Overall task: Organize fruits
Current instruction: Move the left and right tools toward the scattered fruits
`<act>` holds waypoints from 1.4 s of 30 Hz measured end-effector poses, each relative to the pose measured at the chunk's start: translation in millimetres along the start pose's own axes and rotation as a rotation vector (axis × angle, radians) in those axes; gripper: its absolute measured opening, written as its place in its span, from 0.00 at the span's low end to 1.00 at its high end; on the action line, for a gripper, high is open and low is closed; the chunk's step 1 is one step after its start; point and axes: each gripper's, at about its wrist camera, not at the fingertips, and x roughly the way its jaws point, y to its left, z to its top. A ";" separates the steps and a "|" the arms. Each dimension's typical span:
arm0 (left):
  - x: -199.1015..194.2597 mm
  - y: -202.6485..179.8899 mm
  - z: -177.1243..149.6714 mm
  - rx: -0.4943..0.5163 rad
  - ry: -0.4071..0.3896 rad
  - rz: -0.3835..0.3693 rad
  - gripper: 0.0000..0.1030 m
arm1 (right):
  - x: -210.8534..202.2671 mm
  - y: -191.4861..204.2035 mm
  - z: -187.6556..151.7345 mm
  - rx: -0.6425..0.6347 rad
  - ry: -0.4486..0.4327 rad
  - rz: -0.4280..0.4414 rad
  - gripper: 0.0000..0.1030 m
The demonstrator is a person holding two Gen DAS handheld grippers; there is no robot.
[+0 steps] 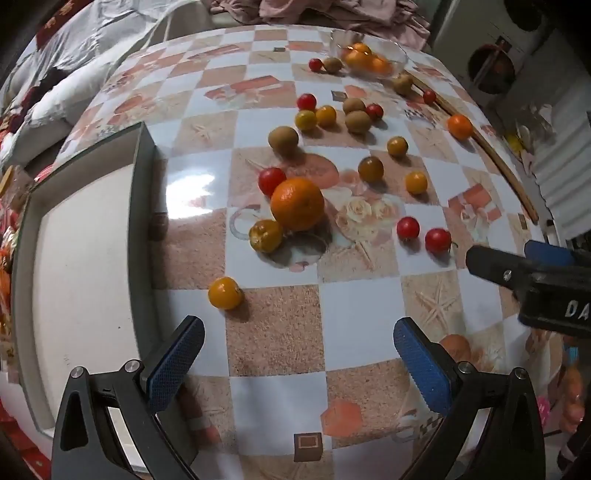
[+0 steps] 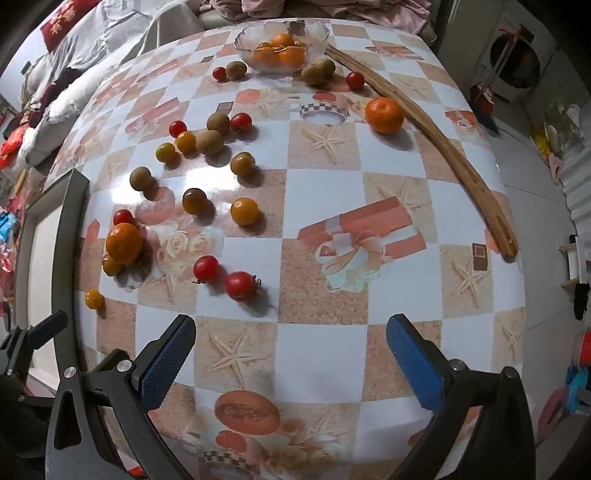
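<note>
Holding oranges (image 2: 282,51), glass bowl (image 2: 321,35), white tray (image 1: 81,258) bare

Black left gripper (image 1: 295,354) frame, silver screws, blue textured jaws, seemingly rubber.

Bare tablecloth (image 2: 321,354) ahead of both grippers, scattered small fruits (image 2: 199,201) crowding the left half, tray rim (image 1: 146,192) bounding the left, wooden stick (image 2: 458,158) along the right edge, glass bowl (image 2: 282,46) far back.

white "DA" on right claw (image 1: 480,258)
</note>
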 end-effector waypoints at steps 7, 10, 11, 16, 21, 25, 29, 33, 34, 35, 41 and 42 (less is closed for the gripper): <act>9.1 13.3 -15.4 -0.006 0.041 0.009 1.00 | -5.2 3.5 -12.3 0.007 0.005 -0.009 1.00; 8.6 19.2 -18.6 -0.007 0.042 0.011 1.00 | -7.8 13.7 -3.3 0.006 0.006 -0.012 1.00; 8.3 20.9 -19.2 -0.003 0.043 0.015 1.00 | -4.5 11.6 -8.3 -0.001 -0.005 -0.010 1.00; 7.5 32.6 -23.9 0.001 0.040 0.035 1.00 | -5.4 14.5 -8.9 -0.004 -0.011 -0.014 1.00; 7.5 44.2 -24.9 -0.014 0.044 0.056 1.00 | -3.4 13.9 -11.7 0.002 -0.015 -0.017 1.00; 4.1 46.1 -20.7 -0.015 0.032 0.067 1.00 | 0.0 17.5 -12.6 0.000 -0.014 -0.015 1.00; 7.5 41.1 -12.1 -0.021 0.031 0.068 1.00 | -0.6 20.5 -11.0 -0.003 -0.006 -0.002 1.00; 6.8 39.7 -14.2 -0.018 0.030 0.075 1.00 | -1.3 21.8 -10.8 -0.005 -0.013 -0.001 1.00; 7.2 39.1 -13.2 -0.016 0.030 0.077 1.00 | -1.3 21.5 -10.5 -0.004 -0.010 0.001 1.00; 6.9 38.6 -13.8 -0.016 0.029 0.077 1.00 | -1.1 20.8 -10.3 -0.002 -0.009 0.002 1.00; 7.7 37.7 -12.1 -0.016 0.032 0.085 1.00 | 4.6 18.6 -10.8 -0.006 0.031 -0.028 1.00; 7.9 36.4 -11.3 -0.018 0.030 0.088 1.00 | 5.4 18.5 -10.8 -0.008 0.034 -0.036 1.00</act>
